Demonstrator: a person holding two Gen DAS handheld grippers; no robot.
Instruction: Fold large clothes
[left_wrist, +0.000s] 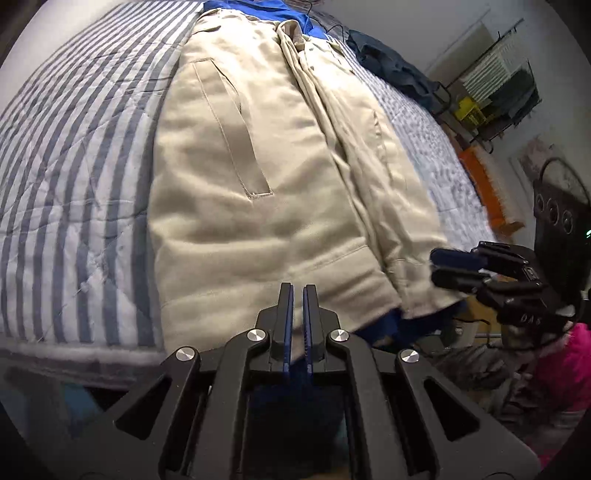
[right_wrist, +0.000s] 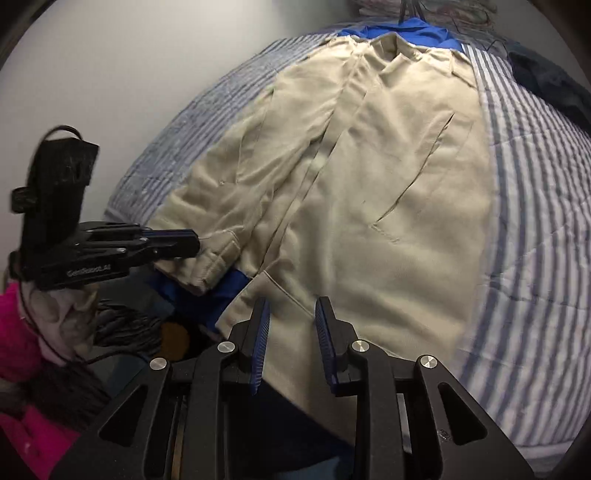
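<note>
A beige jacket (left_wrist: 266, 177) lies front up on the striped bed quilt (left_wrist: 74, 177), with its hem at the near bed edge and a blue lining showing at collar and hem. My left gripper (left_wrist: 298, 291) is shut over the hem, and no cloth shows between its pads. The right wrist view has it (right_wrist: 184, 242) tip-first against the jacket's (right_wrist: 369, 192) near left hem corner. My right gripper (right_wrist: 291, 314) stands open above the hem, with nothing between its fingers. From the left wrist view it (left_wrist: 450, 266) hangs at the hem's right corner.
A dark blue garment (left_wrist: 391, 70) lies on the quilt's far right. Beyond the bed stands a rack (left_wrist: 495, 88) with yellow and orange bins. A person's pink sleeve (left_wrist: 565, 369) is at the near right. A wall (right_wrist: 129, 74) runs along the bed's far side.
</note>
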